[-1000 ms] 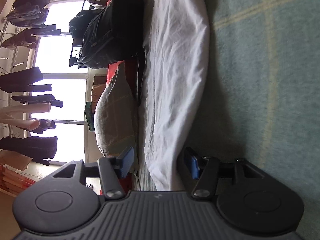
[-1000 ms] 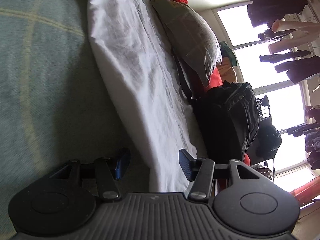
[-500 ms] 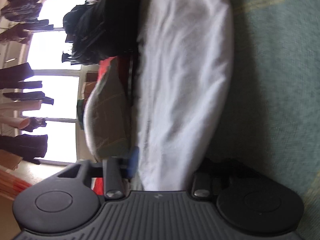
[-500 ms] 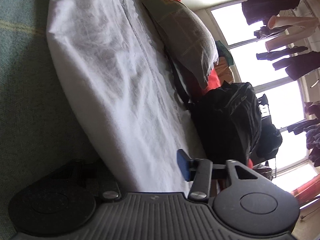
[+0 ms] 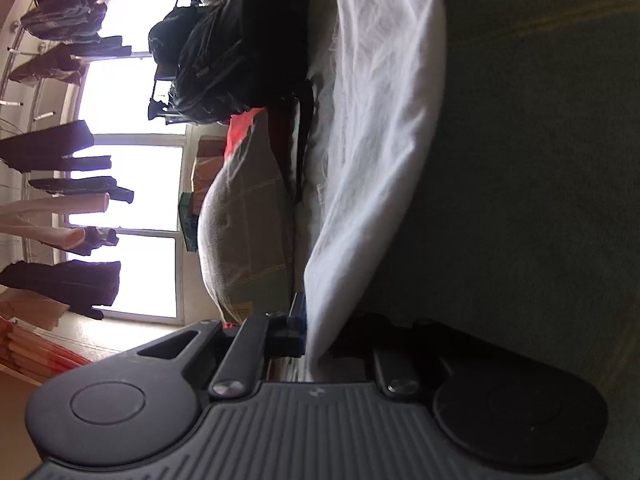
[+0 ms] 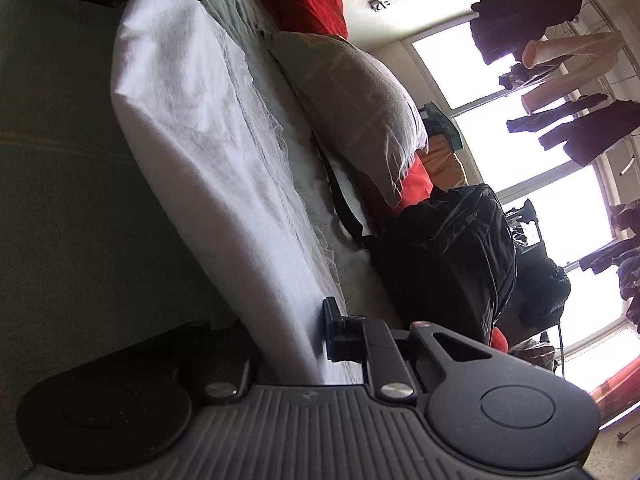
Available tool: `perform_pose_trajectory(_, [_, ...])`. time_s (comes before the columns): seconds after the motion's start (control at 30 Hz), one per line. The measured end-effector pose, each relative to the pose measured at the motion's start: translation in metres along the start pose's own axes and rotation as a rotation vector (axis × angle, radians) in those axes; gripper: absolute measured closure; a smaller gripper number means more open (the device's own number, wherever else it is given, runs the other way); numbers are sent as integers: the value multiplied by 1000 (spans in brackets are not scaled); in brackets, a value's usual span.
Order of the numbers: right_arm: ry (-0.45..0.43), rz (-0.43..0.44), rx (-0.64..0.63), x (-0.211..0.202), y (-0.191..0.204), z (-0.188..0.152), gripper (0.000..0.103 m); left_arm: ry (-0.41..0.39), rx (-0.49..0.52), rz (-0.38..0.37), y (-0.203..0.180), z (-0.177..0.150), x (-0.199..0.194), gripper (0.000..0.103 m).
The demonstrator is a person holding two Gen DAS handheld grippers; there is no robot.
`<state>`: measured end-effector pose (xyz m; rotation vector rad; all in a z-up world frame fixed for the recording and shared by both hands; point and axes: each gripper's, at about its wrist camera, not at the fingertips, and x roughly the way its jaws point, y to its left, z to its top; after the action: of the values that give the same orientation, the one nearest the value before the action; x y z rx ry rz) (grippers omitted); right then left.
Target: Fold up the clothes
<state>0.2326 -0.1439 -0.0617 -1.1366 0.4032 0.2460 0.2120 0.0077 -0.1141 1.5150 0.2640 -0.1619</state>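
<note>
Both claws have hold of the same white cloth, one at each end of its edge. Over on the left, the left gripper is pinched down narrow on the fabric, its blue-padded finger pressed flat against the white, the other finger hidden in shadow beneath the fold. From there the cloth rises off the green blanket and stretches away as one taut sheet, with dark shade under it. Beyond it sit a grey pillow and a black backpack, clothes hanging at the bright window. Across on the right, the right gripper is clamped on the cloth too, blue pad tight to the fabric. The same pillow and backpack lie just past it.
</note>
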Motion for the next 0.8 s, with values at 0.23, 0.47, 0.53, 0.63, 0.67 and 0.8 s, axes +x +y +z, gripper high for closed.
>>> perform_pose_trajectory(0.23, [8,67,-29,-39,14,-16,87,-29,26,-1,-7,-4,-49,93])
perform_pose_trajectory(0.47, [4,72,14,-90,12,-23,93,-46,23,29,-14,-9,-93,94])
perform_pose_trajectory(0.53, [22,70,-2,-93,16,-24,93,-29,41,34,-17,-13,-95,90])
perform_pose_trajectory(0.63, [40,55,-25,-96,29,-28,79,-29,39,9,-25,-14,-101,86])
perform_pose_trajectory(0.67, [46,43,-30,-98,34,-29,73,-26,39,5,-28,-14,-102,82])
perform_pose_trajectory(0.8, [65,7,-50,-99,49,-36,47,-36,61,5,-37,-18,-104,55])
